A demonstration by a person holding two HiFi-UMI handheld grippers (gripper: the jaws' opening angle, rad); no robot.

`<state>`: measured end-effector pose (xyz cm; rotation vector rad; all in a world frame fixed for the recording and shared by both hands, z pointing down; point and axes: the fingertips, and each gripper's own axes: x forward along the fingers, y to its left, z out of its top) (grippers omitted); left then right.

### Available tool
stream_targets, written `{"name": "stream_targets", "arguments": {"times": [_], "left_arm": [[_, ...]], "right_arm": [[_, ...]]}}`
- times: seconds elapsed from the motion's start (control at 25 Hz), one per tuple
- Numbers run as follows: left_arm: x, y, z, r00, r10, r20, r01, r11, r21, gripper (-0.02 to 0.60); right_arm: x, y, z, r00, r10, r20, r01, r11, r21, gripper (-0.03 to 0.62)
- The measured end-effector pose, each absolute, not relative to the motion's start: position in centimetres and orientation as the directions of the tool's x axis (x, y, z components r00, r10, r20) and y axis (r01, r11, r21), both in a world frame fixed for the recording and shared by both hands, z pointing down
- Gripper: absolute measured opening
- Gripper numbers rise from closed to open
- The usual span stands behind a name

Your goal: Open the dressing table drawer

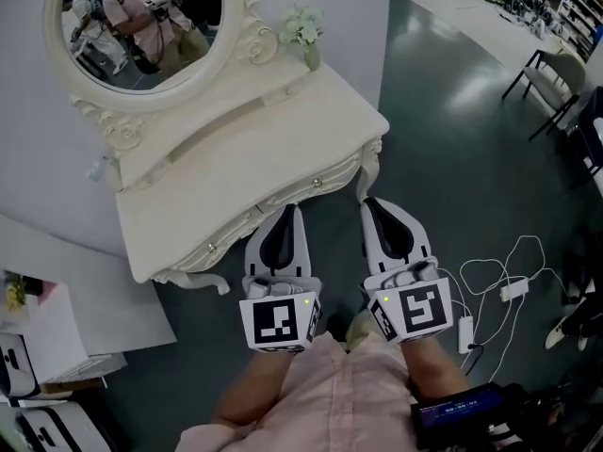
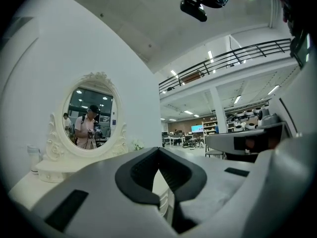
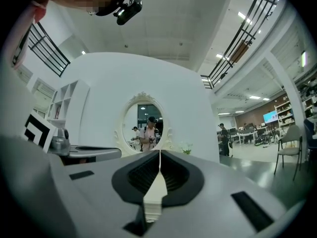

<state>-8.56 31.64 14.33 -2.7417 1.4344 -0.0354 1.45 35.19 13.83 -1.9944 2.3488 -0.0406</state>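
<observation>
The drawer (image 1: 243,220) in the front of the dressing table (image 1: 236,144) sits flush and shut, so I judge the whole pull is left to do. My left gripper (image 1: 291,209) and right gripper (image 1: 369,202) point at the table's front edge. Both have their fingers pressed together on nothing, and neither is on a knob (image 1: 317,183). The table looks like smooth cream-painted wood, with a curved, carved apron and small round shiny knobs. An oval, scroll-framed mirror (image 1: 141,36) stands at its back.
</observation>
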Motion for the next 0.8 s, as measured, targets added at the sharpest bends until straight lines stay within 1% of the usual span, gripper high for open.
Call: {"name": "stream_targets", "arguments": {"times": [0.32,0.6,0.8], "left_arm": [[-4.2,28.1,16.4,0.576,-0.816,0.047,-0.814,-0.578,-0.048,0.021],[-0.5,23.4,17.1,0.551,-0.831,0.08,-0.829,-0.556,-0.064,0.021],[2.1,20.8,16.8,0.53,-0.843,0.092,-0.839,-0.537,-0.087,0.021]], "right_arm": [[6.0,32.0,15.5,-0.14,-0.99,0.006,-0.989,0.139,-0.059,0.02],[10.0,27.2,16.6,-0.167,-0.986,0.024,-0.983,0.164,-0.087,0.02],[12.5,24.0,16.3,-0.199,-0.98,0.007,-0.974,0.197,-0.109,0.02]]}}
